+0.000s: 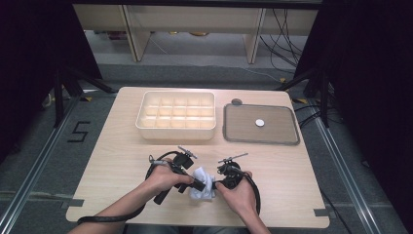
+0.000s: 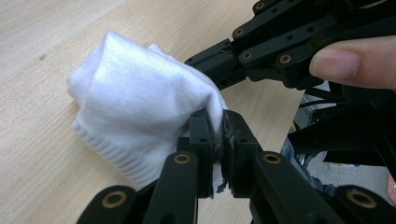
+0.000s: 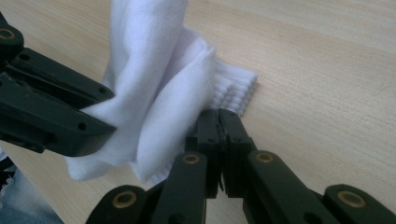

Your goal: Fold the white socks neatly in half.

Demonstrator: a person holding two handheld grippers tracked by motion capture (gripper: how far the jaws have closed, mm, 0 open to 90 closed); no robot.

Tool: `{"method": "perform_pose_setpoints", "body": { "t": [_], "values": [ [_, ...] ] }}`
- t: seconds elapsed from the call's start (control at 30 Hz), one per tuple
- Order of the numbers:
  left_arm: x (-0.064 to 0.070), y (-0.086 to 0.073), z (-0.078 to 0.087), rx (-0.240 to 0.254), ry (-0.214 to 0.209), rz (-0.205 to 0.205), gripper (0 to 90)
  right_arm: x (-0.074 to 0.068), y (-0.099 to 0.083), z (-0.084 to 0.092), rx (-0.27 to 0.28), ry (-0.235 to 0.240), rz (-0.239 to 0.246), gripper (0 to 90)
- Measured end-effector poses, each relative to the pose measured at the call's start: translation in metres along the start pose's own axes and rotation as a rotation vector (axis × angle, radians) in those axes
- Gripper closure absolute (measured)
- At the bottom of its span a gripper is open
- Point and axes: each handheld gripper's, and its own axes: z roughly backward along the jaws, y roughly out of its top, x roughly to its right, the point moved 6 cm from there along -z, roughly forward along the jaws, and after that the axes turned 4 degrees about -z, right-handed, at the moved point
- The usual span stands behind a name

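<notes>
Both forearms enter from the near edge of the desk [image 1: 122,146] and angle inward, so the two hands meet just in front of the person. The left hand [image 1: 163,178] wraps its tool with the nose pointing right; the right hand [image 1: 236,187] holds its tool pointing left, nose to nose with the other.

Between them sits a white sock [image 1: 202,184], bunched into a loose wad near the front middle of the desk, well apart from the cream divided tray [image 1: 175,127] and the grey lid [image 1: 260,139] farther back. Bundle is too crumpled to give a clear long axis; the ribbed cuff [image 3: 236,91] lies low against the wood, folds rising above it.

Left gripper [image 2: 215,133]: fingers clenched, a thin layer of sock fabric pinched between the pads at the bundle's edge.

Right gripper [image 3: 219,140]: fingers clenched, pads nearly meeting, with sock fabric caught at their left side near the cuff. The other tool's black fingers [image 3: 51,109] press into the cloth alongside.
</notes>
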Motion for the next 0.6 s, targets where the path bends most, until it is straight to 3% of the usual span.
{"method": "perform_pose_setpoints", "body": {
  "t": [0.1, 0.13, 0.17, 0.2, 0.23, 0.27, 0.3, 0.37, 0.57, 0.6],
  "values": [
    [-0.0002, 0.0000, 0.0002, -0.003, 0.001, 0.000, 82.7, -0.0020, -0.0010, 0.0000, -0.007, 0.002, -0.019, 88.5],
    [-0.0002, -0.0001, 0.0003, -0.005, 0.002, -0.001, 82.7, -0.0008, -0.0003, -0.0005, 0.002, 0.001, 0.004, 88.5],
    [-0.0001, -0.0001, 0.0003, -0.006, 0.002, -0.002, 82.7, -0.0026, -0.0006, -0.0003, -0.010, 0.012, -0.013, 88.5],
    [-0.0001, -0.0001, 0.0005, -0.008, 0.003, -0.004, 82.7, -0.0018, -0.0006, -0.0011, -0.001, 0.004, 0.004, 88.5],
    [0.0000, 0.0000, 0.0007, -0.008, -0.001, -0.007, 82.7, -0.0050, -0.0020, -0.0004, -0.015, 0.003, -0.038, 88.6],
    [0.0001, 0.0001, 0.0010, -0.007, 0.000, -0.009, 82.7, -0.0025, -0.0009, -0.0015, -0.007, -0.014, -0.016, 88.5],
    [0.0002, 0.0001, 0.0015, -0.009, 0.008, -0.010, 82.7, -0.0044, -0.0014, -0.0013, -0.013, -0.008, -0.031, 88.5],
    [0.0002, 0.0001, 0.0019, -0.006, 0.009, -0.008, 82.7, -0.0030, -0.0013, -0.0015, -0.007, -0.007, -0.004, 88.6],
    [0.0004, 0.0002, 0.0032, -0.007, 0.003, -0.007, 82.6, -0.0049, -0.0018, -0.0023, -0.008, -0.004, -0.002, 88.6],
    [-0.0022, -0.0008, 0.0057, -0.036, 0.011, -0.043, 82.6, -0.0047, -0.0017, -0.0028, -0.007, -0.004, 0.000, 88.6]
  ]
}}
